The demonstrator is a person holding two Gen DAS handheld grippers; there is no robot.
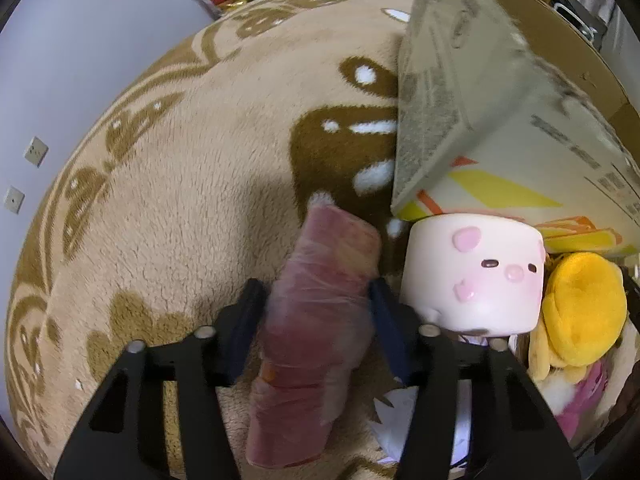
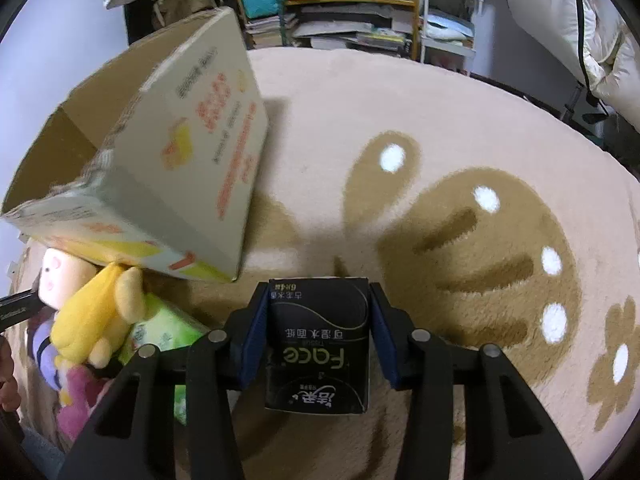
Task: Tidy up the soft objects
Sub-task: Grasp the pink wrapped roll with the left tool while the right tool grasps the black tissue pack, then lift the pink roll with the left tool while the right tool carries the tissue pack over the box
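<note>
My left gripper [image 1: 316,292] is shut on a long pink soft pack in clear wrap [image 1: 312,320], held over the beige rug [image 1: 180,200]. Beside it on the right lie a pale pink pig-face plush [image 1: 476,272] and a yellow plush [image 1: 580,312], in front of an open cardboard box [image 1: 480,112]. My right gripper [image 2: 318,300] is shut on a black tissue pack [image 2: 318,344] above the rug. To its left the yellow plush [image 2: 96,316], the pig-face plush [image 2: 60,276], a green tissue pack [image 2: 164,332] and a pink plush [image 2: 76,396] lie by the box [image 2: 180,152].
The rug [image 2: 440,120] has brown bear and flower patterns. Cluttered shelves with books and bottles [image 2: 352,20] stand behind it, and white bedding [image 2: 600,40] hangs at the far right. A white wall with sockets [image 1: 36,152] is on the left.
</note>
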